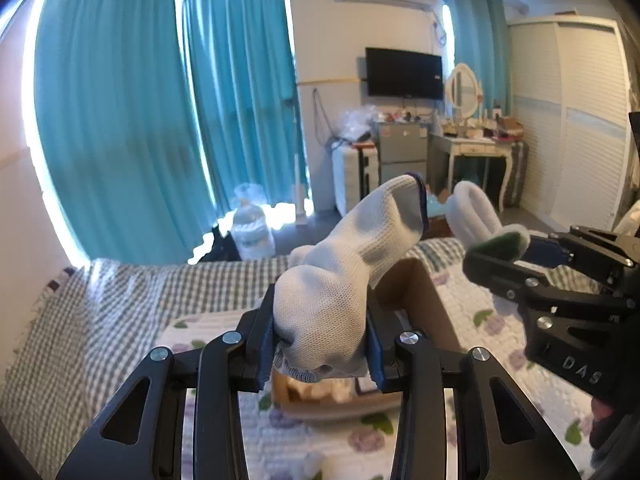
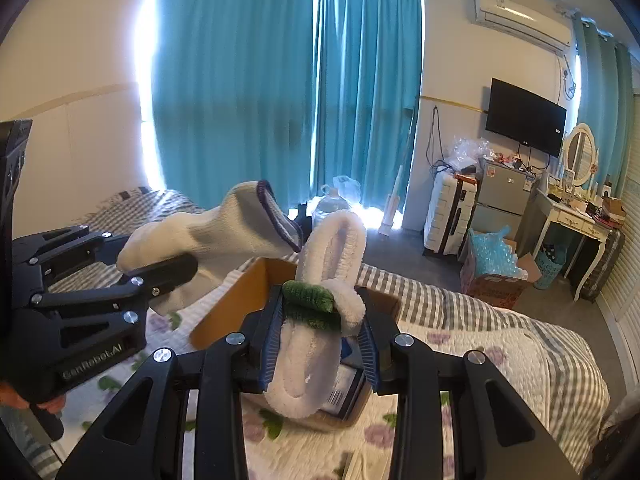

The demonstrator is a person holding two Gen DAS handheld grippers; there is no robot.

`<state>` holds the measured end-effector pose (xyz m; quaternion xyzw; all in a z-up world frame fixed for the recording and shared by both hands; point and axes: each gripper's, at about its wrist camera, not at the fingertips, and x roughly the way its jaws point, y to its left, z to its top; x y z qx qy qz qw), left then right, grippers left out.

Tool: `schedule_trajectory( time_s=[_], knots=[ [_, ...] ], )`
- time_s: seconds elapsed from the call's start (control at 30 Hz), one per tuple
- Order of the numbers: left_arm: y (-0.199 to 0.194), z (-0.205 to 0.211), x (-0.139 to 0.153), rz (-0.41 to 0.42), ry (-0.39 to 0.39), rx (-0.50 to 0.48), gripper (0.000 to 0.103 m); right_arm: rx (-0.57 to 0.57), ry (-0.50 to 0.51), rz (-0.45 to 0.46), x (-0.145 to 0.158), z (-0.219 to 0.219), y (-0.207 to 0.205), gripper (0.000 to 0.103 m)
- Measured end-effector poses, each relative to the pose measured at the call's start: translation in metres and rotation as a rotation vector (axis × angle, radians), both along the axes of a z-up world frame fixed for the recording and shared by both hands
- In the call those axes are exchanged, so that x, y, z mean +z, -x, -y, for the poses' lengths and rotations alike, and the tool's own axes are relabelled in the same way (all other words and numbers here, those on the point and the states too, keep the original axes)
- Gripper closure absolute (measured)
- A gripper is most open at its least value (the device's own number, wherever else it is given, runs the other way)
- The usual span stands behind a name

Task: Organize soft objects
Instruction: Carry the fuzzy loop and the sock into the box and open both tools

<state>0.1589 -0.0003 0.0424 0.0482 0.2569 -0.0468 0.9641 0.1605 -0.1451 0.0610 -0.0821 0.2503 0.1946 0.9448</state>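
Observation:
My left gripper (image 1: 322, 344) is shut on a white knit sock (image 1: 340, 280) with a dark blue cuff, held up above a cardboard box (image 1: 416, 292) on the bed. The sock (image 2: 208, 236) and left gripper (image 2: 160, 276) also show at the left of the right wrist view. My right gripper (image 2: 320, 340) is shut on a fluffy white item with a green patch (image 2: 324, 280), held over the same box (image 2: 244, 292). It shows too in the left wrist view (image 1: 476, 212), with the right gripper (image 1: 500, 248) at the right.
The bed has a floral quilt (image 1: 304, 432) and a grey checked blanket (image 1: 120, 300). Teal curtains (image 1: 140, 120) hang behind. A water jug (image 1: 252, 228), suitcase, small fridge (image 2: 504, 192), dressing table (image 2: 572, 216) and wardrobe stand beyond the bed.

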Motion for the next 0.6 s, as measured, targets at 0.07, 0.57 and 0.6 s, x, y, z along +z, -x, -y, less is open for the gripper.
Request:
schedule_trajectory(
  time_s=[0.07, 0.57, 0.6],
  knots=[
    [-0.021, -0.001, -0.011, -0.031, 0.011, 0.0, 0.066, -0.006, -0.005, -0.013, -0.008, -0.003, -0.021, 0.069],
    [-0.091, 0.016, -0.098, -0.21, 0.019, -0.007, 0.043, -0.016, 0.02, -0.171, -0.109, -0.003, -0.122, 0.069],
    [-0.09, 0.017, -0.097, -0.187, 0.0, -0.001, 0.039, -0.021, 0.014, -0.171, -0.112, -0.003, -0.123, 0.069]
  ],
)
